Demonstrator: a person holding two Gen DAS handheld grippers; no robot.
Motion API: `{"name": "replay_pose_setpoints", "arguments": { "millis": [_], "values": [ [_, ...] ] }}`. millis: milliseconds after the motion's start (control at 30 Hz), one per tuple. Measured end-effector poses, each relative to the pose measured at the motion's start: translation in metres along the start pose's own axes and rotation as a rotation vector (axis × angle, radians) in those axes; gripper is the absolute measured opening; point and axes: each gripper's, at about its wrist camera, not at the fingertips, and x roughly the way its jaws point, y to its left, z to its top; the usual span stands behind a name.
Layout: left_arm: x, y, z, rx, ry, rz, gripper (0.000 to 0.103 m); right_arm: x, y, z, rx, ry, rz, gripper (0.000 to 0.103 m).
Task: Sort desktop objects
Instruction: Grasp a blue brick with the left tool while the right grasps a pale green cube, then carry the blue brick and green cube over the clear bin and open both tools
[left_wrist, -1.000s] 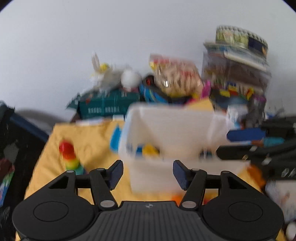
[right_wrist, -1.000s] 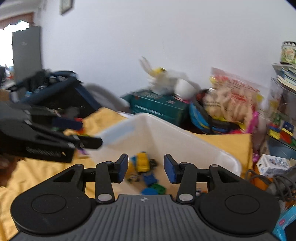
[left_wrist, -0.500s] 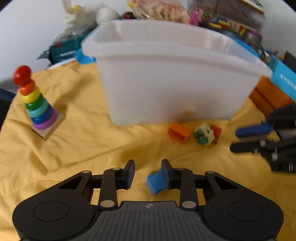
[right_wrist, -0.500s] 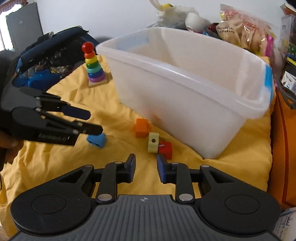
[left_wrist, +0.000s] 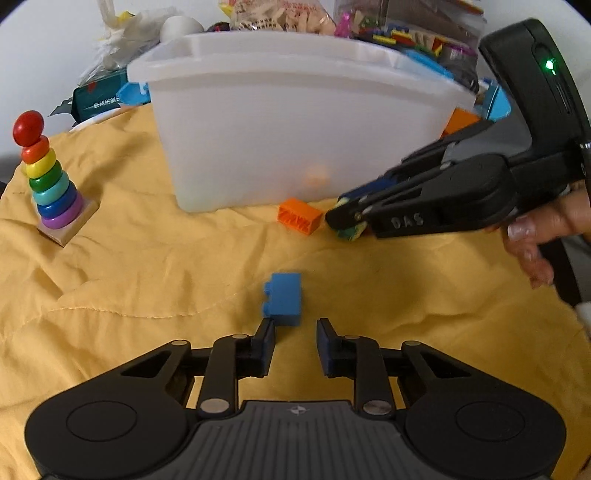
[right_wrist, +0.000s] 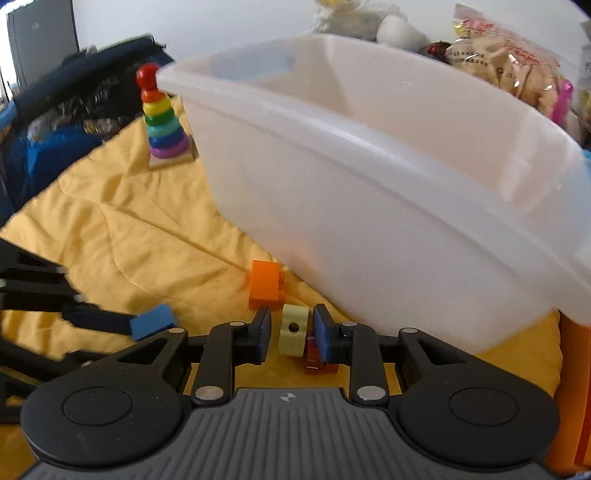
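Observation:
A blue brick (left_wrist: 283, 298) lies on the yellow cloth (left_wrist: 147, 280) just ahead of my open left gripper (left_wrist: 295, 334), slightly left of centre between the fingertips. It also shows in the right wrist view (right_wrist: 152, 326). My right gripper (right_wrist: 291, 328) is open around a pale yellow block (right_wrist: 293, 329) with a hole; the block stands between the pads without clear contact. A red block (right_wrist: 319, 360) lies beside it under the right finger. An orange brick (right_wrist: 264, 284) lies just ahead, by the white bin (right_wrist: 388, 184). In the left view the right gripper (left_wrist: 351, 218) sits beside the orange brick (left_wrist: 299, 220).
A rainbow ring stacker (left_wrist: 50, 184) stands at the left on the cloth. The white bin (left_wrist: 295, 122) fills the middle. Behind it are snack bags (right_wrist: 506, 62), boxes and toy clutter. A dark bag (right_wrist: 55, 122) lies at the far left.
Both grippers have come down from above the bin to the cloth. The left one now faces the blue brick; the right one has moved forward so its fingers straddle the pale yellow block.

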Motion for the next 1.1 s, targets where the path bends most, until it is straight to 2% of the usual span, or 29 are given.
{"name": "replay_pose_setpoints", "arguments": {
  "millis": [100,267,400,500,567,600,667,767,900,1033,1100],
  "values": [
    [-0.008,-0.001,0.003,-0.014,-0.034,0.026,0.029,-0.011,0.004,0.0,-0.001,-0.003,0.04,0.017],
    [-0.006,0.018,0.012,-0.117,-0.058,0.041,0.036,-0.034,0.012,-0.019,0.007,0.021,0.094,0.017],
    [0.008,0.04,0.015,-0.255,-0.009,-0.015,0.033,-0.033,0.012,-0.041,0.026,0.068,0.101,0.017],
    [0.013,0.032,0.015,-0.221,0.005,-0.05,0.032,-0.034,0.01,-0.05,0.046,0.079,0.103,0.017],
    [0.018,0.02,0.015,-0.182,0.025,-0.058,0.022,-0.035,0.009,-0.053,0.052,0.077,0.102,0.017],
    [0.021,0.015,0.014,-0.161,0.036,-0.051,0.021,-0.035,0.01,-0.053,0.053,0.076,0.101,0.017],
    [0.021,0.005,0.012,-0.124,0.019,-0.036,0.018,-0.034,0.01,-0.055,0.05,0.075,0.097,0.017],
    [0.013,-0.001,0.013,-0.108,-0.005,-0.027,0.017,-0.032,0.013,-0.055,0.031,0.067,0.088,0.017],
    [-0.028,-0.005,0.031,-0.075,-0.098,-0.02,0.017,-0.042,0.015,-0.047,-0.002,0.051,0.081,0.017],
    [-0.075,-0.008,0.066,-0.052,-0.237,-0.002,0.018,-0.083,0.006,-0.019,0.002,-0.069,0.07,0.017],
    [-0.093,-0.012,0.087,-0.011,-0.311,0.031,0.018,-0.104,0.0,-0.001,0.01,-0.136,0.072,0.017]
  ]
}}
